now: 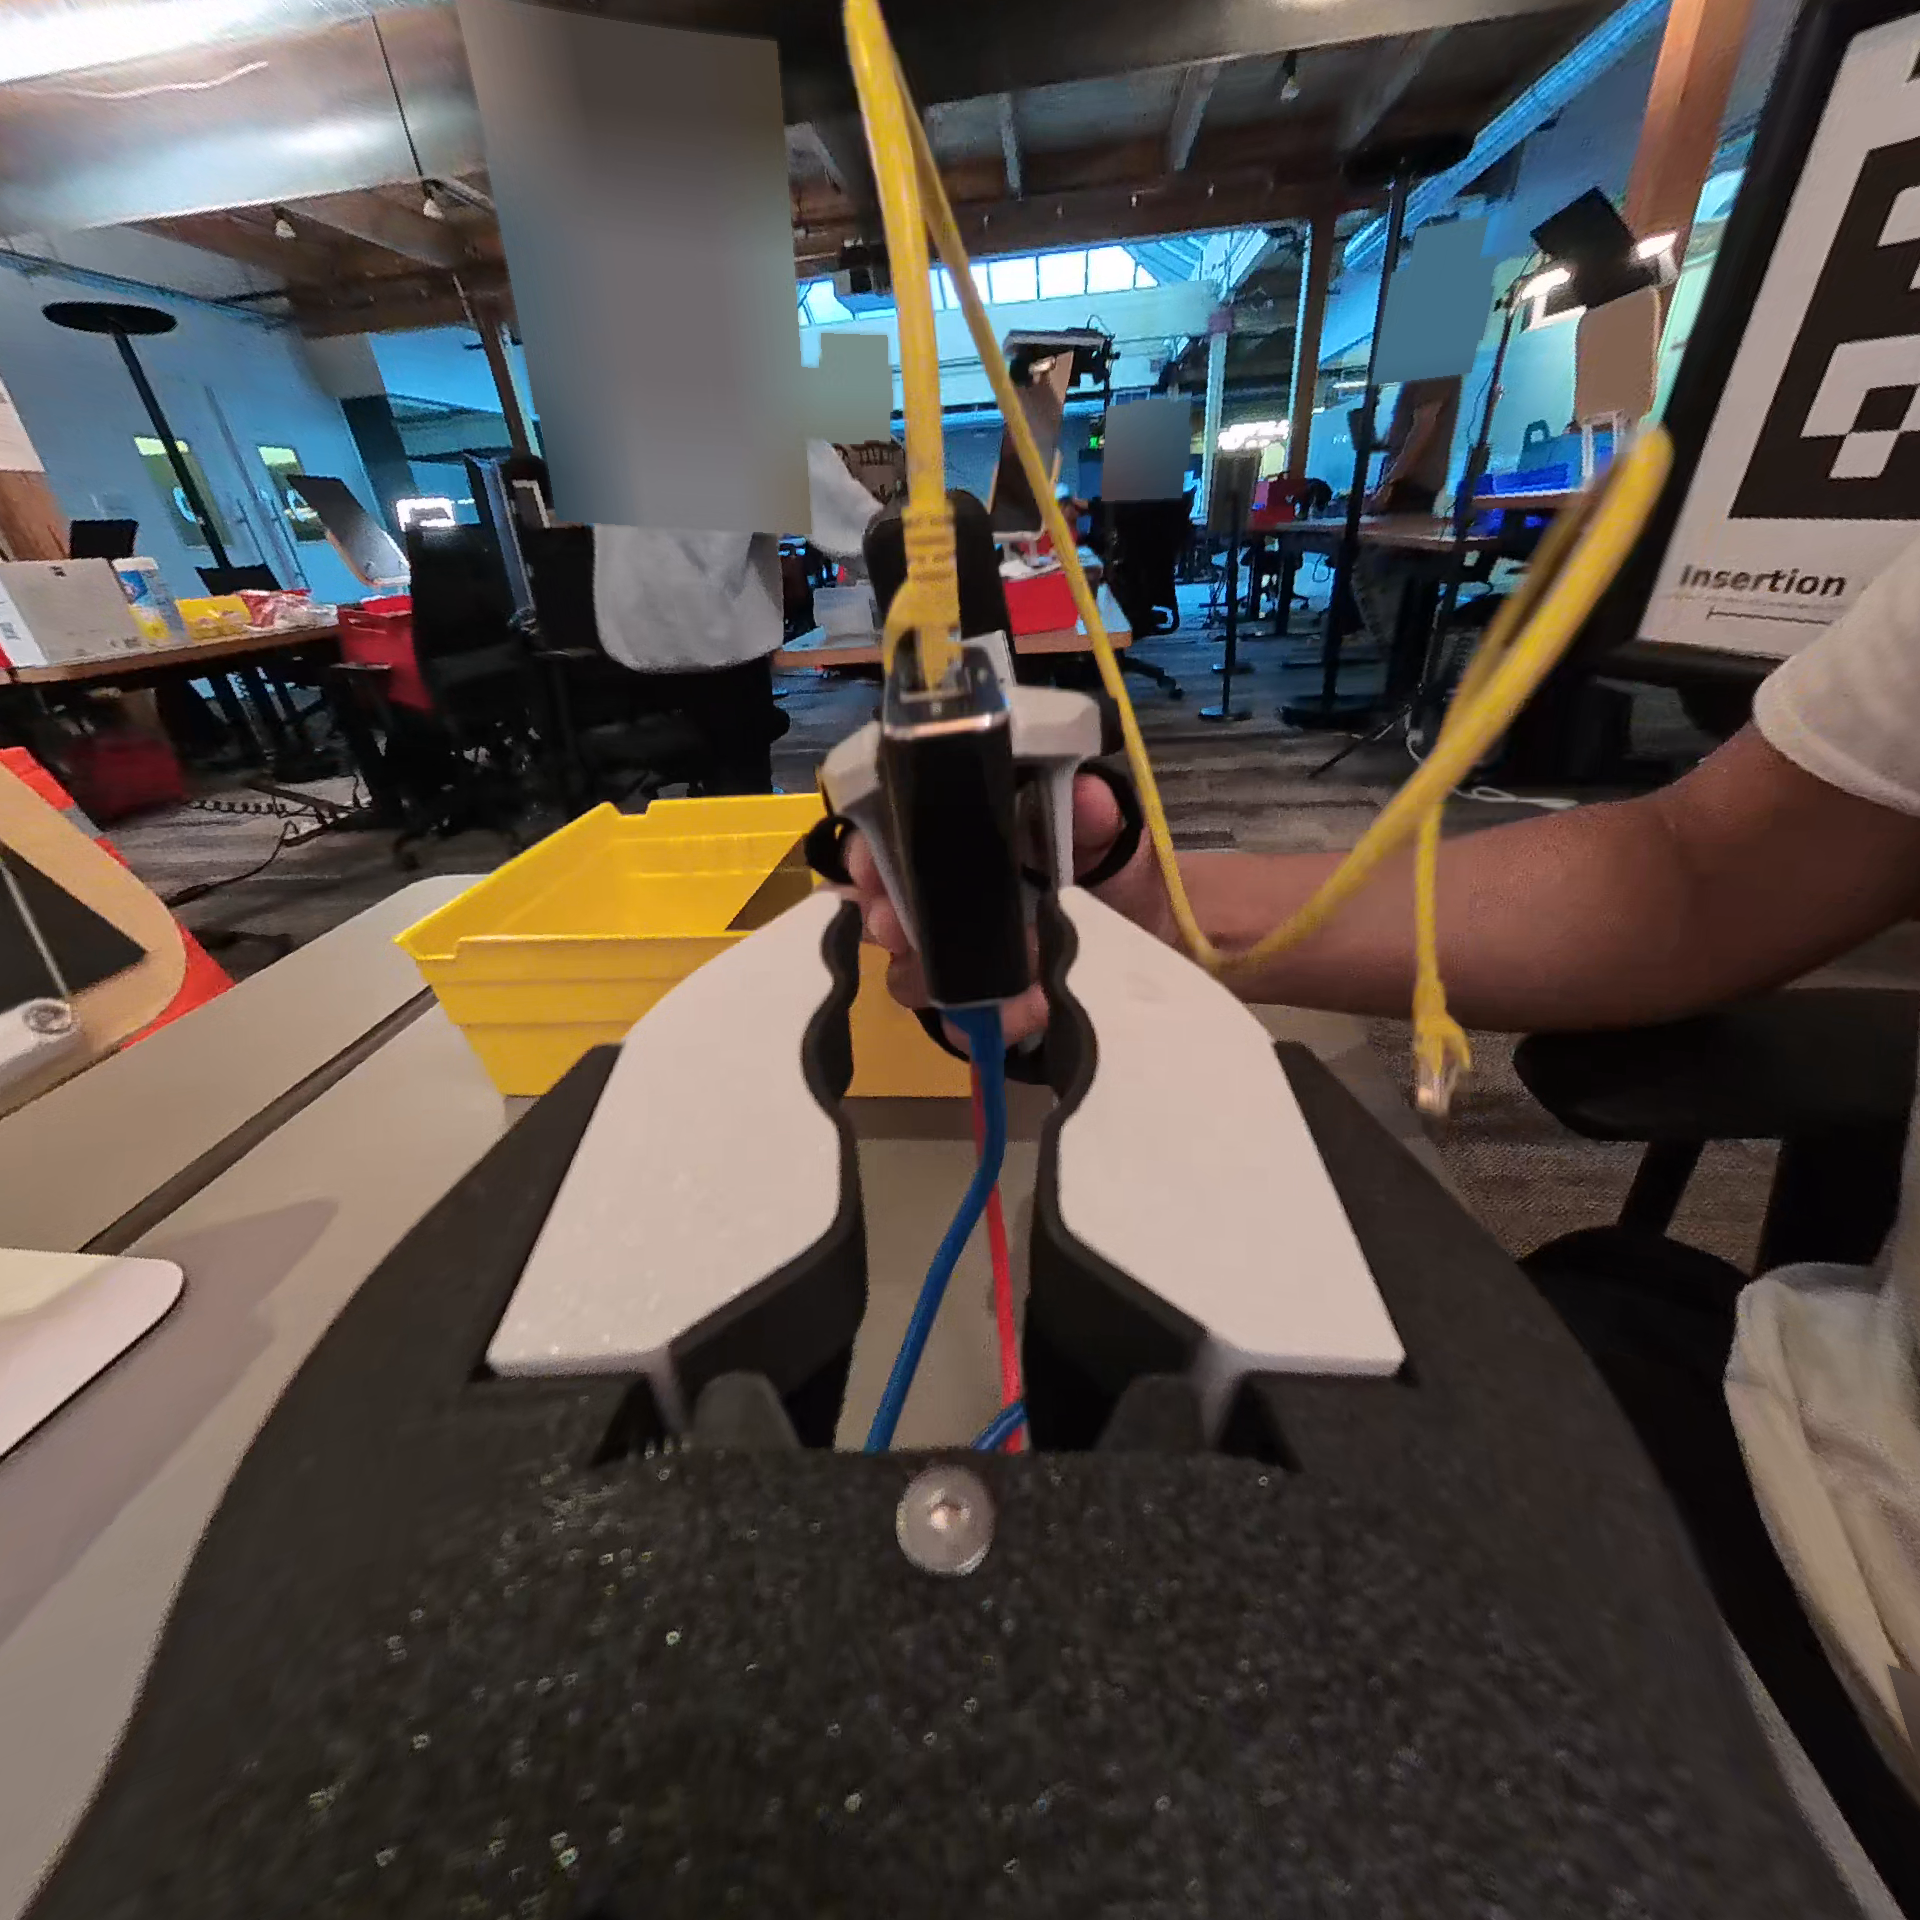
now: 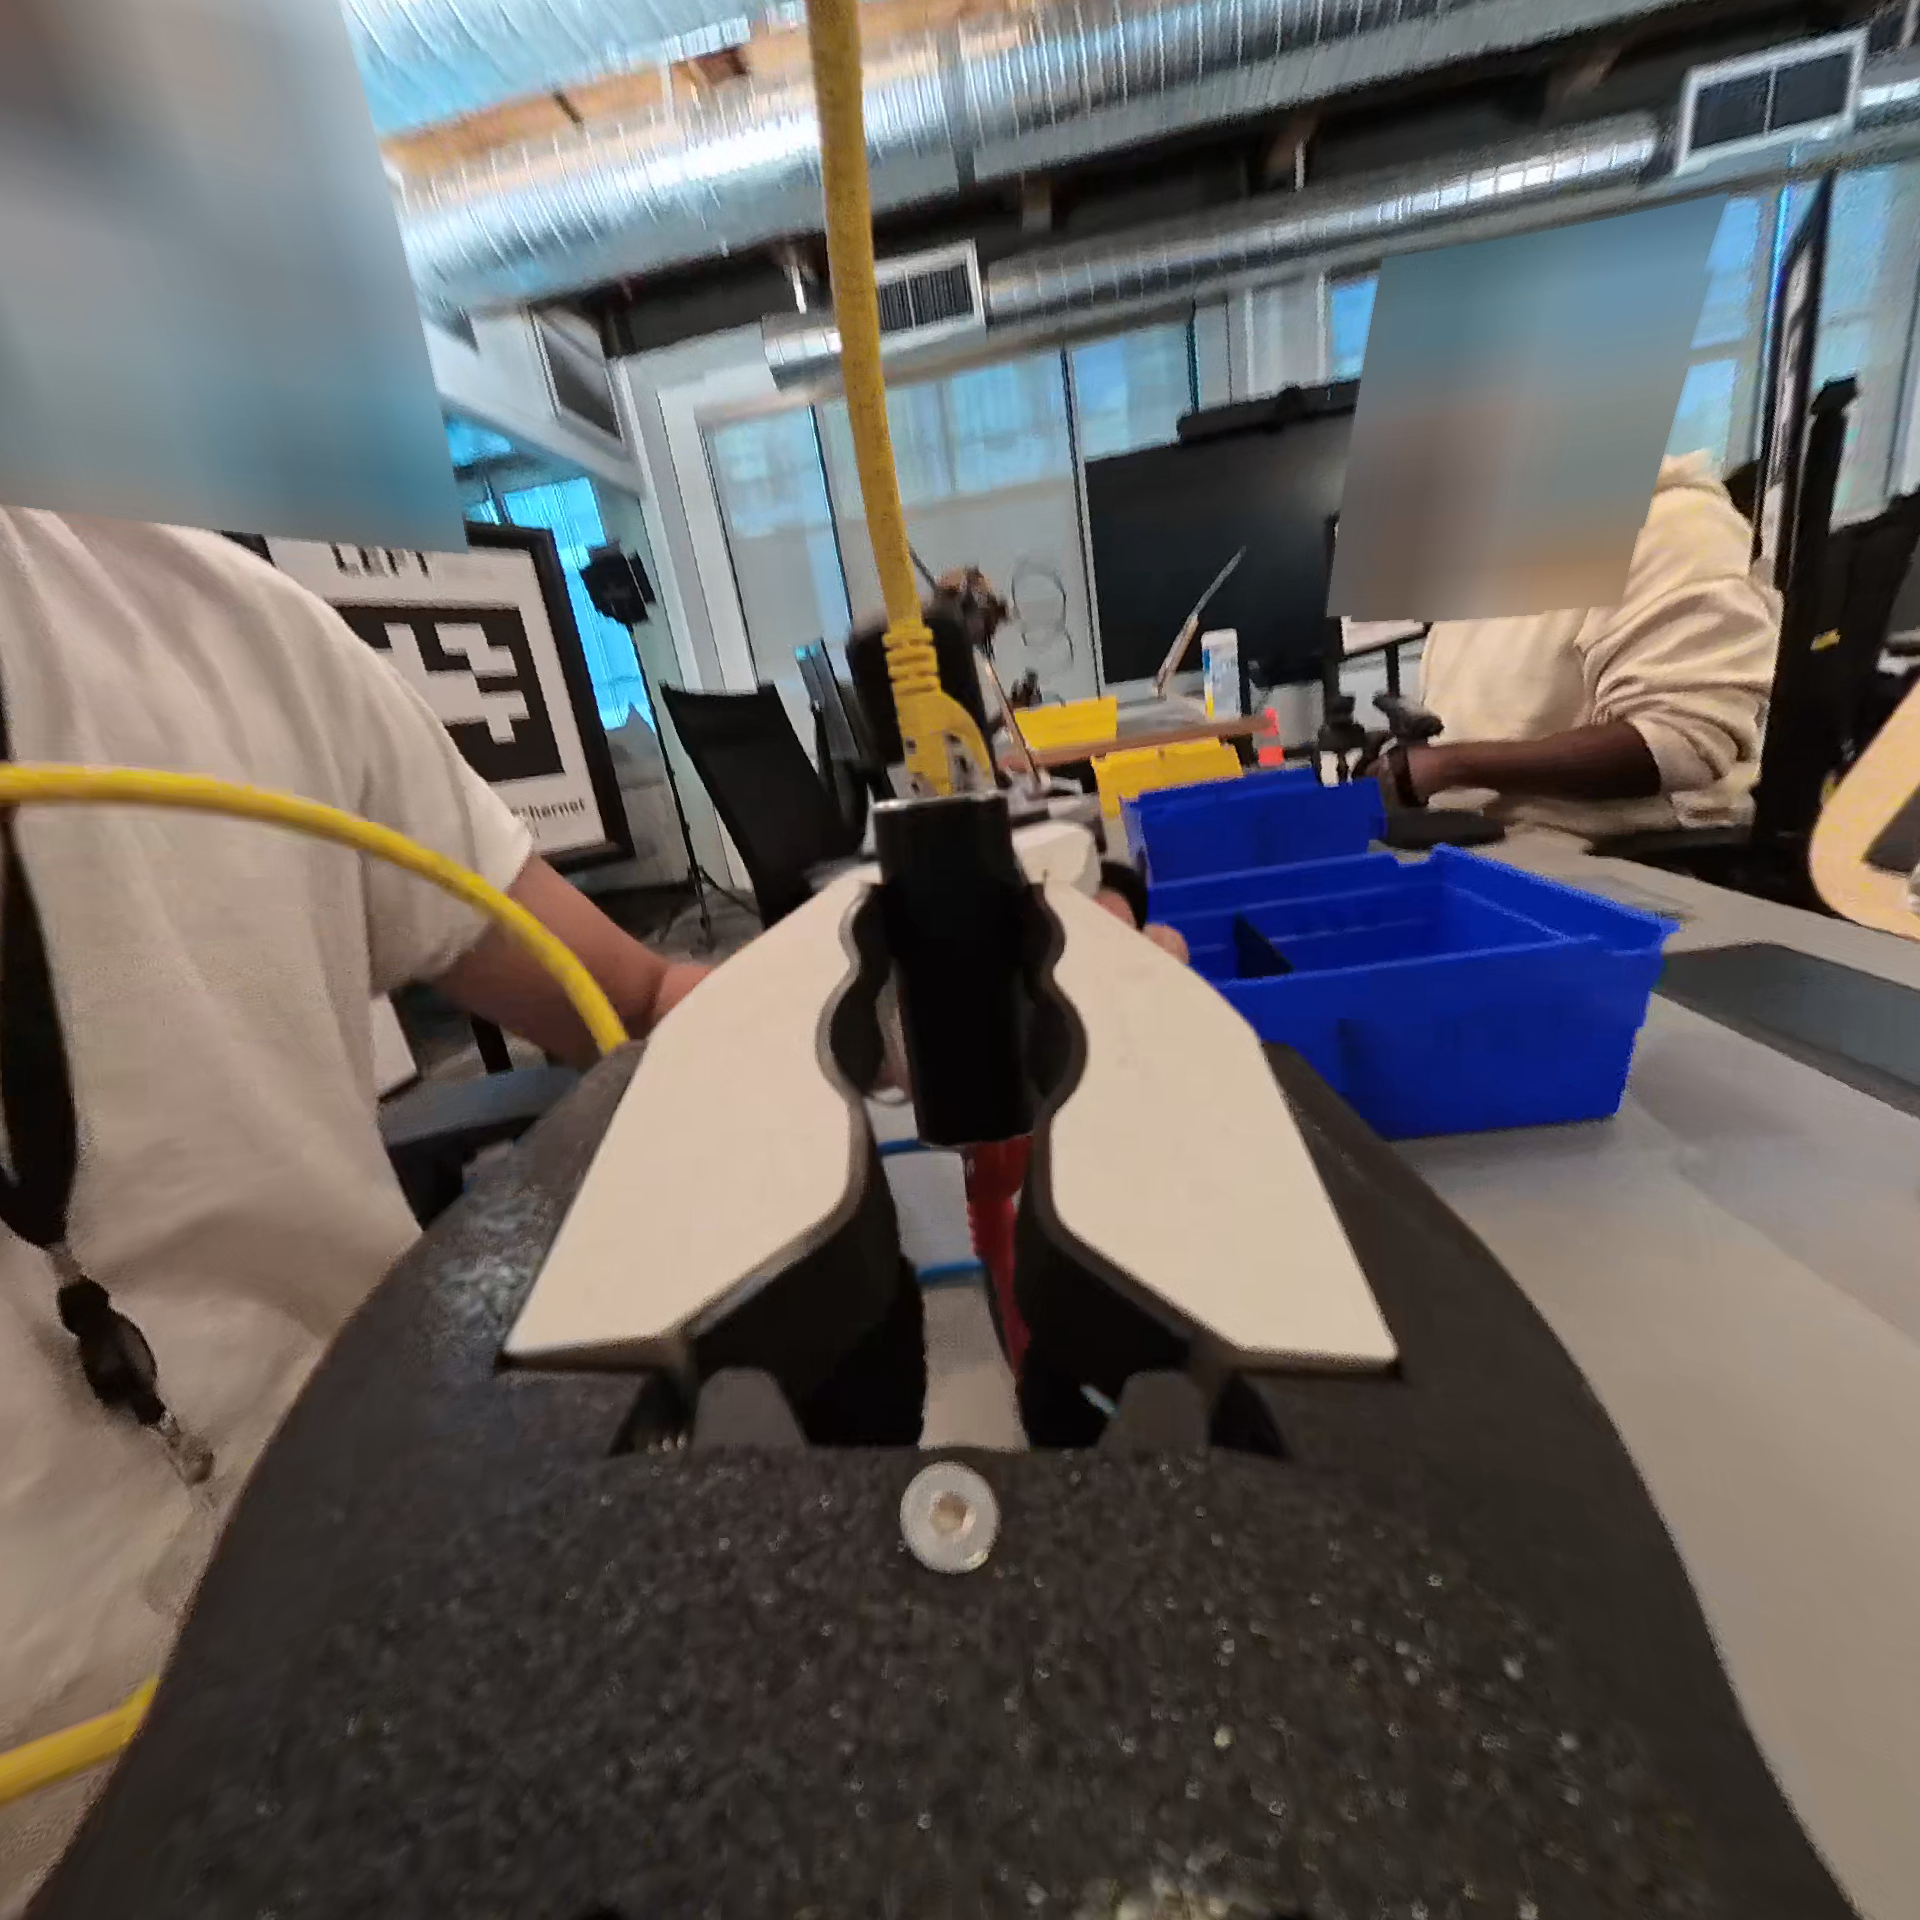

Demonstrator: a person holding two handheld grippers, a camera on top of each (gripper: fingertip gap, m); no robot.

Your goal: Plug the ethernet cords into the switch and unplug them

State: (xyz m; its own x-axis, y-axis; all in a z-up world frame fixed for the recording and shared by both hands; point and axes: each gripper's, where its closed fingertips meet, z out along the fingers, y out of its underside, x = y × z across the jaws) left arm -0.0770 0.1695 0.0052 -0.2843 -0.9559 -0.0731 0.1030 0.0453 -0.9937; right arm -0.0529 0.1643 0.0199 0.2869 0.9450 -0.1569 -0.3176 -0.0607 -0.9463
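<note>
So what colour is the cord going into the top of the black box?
Yellow cord, plugged into the switch; clearest in the left wrist view.

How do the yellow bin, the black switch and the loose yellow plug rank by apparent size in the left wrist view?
1. yellow bin
2. black switch, though it sits nearer the camera
3. loose yellow plug, clearly smallest

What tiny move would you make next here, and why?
Probably bring the left gripper onto the yellow plug and press it down: the right gripper already clamps the switch upright, and the plug sits at its top port but looks only partly in.
</note>
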